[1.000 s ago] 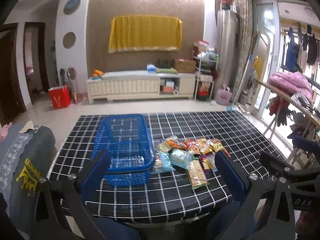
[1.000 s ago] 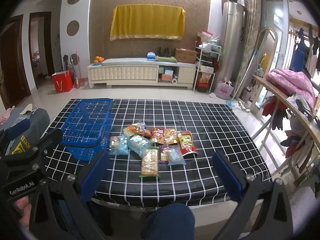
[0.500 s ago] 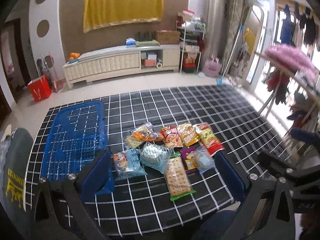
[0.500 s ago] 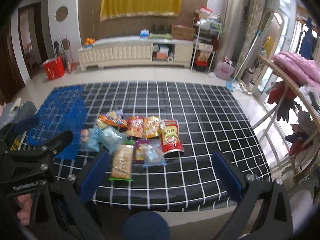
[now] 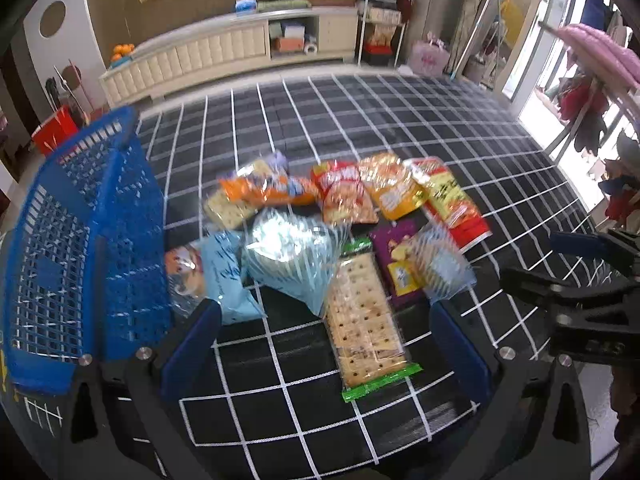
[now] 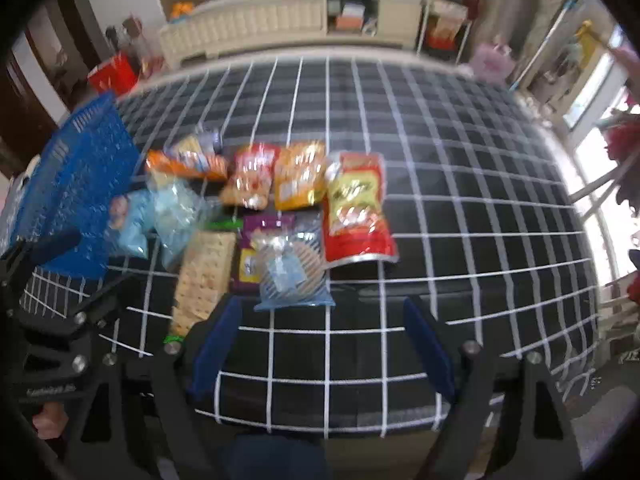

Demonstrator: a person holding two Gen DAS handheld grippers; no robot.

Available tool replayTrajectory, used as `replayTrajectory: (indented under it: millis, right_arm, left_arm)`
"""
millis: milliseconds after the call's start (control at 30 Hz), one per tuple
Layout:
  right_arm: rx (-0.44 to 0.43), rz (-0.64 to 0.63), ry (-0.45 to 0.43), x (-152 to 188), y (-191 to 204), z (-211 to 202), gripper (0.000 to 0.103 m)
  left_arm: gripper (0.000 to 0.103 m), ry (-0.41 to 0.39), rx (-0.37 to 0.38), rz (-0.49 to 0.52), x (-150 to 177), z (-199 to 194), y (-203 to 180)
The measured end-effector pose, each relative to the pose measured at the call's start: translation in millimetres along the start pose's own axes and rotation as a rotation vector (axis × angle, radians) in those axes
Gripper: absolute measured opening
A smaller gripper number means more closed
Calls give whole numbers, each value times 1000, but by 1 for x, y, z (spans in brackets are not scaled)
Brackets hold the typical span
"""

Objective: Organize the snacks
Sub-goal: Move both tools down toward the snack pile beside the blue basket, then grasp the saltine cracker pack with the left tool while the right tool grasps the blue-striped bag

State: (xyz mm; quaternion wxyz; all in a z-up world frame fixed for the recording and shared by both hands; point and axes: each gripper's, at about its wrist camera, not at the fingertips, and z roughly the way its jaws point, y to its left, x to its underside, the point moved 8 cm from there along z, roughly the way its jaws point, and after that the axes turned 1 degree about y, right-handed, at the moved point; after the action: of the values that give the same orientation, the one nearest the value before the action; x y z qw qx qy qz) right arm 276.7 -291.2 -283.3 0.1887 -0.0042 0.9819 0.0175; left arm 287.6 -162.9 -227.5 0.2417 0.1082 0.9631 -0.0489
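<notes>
cracker pack (image 5: 366,316): light, brittle, slick film, grip long edges | left claw (image 5: 324,350) apart, empty | right claw (image 6: 320,346) closing, empty

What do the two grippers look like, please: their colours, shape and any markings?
Both are alike. The left gripper and the right gripper each have a black angular frame with round silver screws and two flat blue fingers. Seen from the right wrist view, the left gripper's black side carries small white lettering, too blurred to read. No cables or sleeves are visible.
</notes>
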Motion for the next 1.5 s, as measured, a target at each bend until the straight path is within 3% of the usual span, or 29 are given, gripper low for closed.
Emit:
replayTrajectory:
  millis: [133, 433, 567, 700, 1000, 1200, 1500]
  right_arm:
    - [-12, -18, 42, -7, 7, 27, 86]
    - [9, -24, 159, -9, 8, 68, 85]
    - [-28, 13, 181, -12, 6, 73, 76]
    - [-13, -7, 143, -10, 5, 66, 59]
    - [-56, 95, 75, 26, -24, 42, 57]
    - [-65, 110, 45, 48, -56, 7, 58]
    - [-50, 73, 36, 64, -83, -9, 58]
  left_arm:
    - [103, 27, -34, 17, 2, 20, 2]
    - [103, 83, -22, -42, 11, 39, 16]
    - [103, 86, -32, -56, 12, 41, 21]
    - [103, 96, -34, -74, 14, 40, 27]
    - [103, 166, 15, -109, 23, 51, 13]
    - [103, 213, 47, -49, 23, 73, -15]
    - [103, 286, -21, -103, 30, 106, -13]
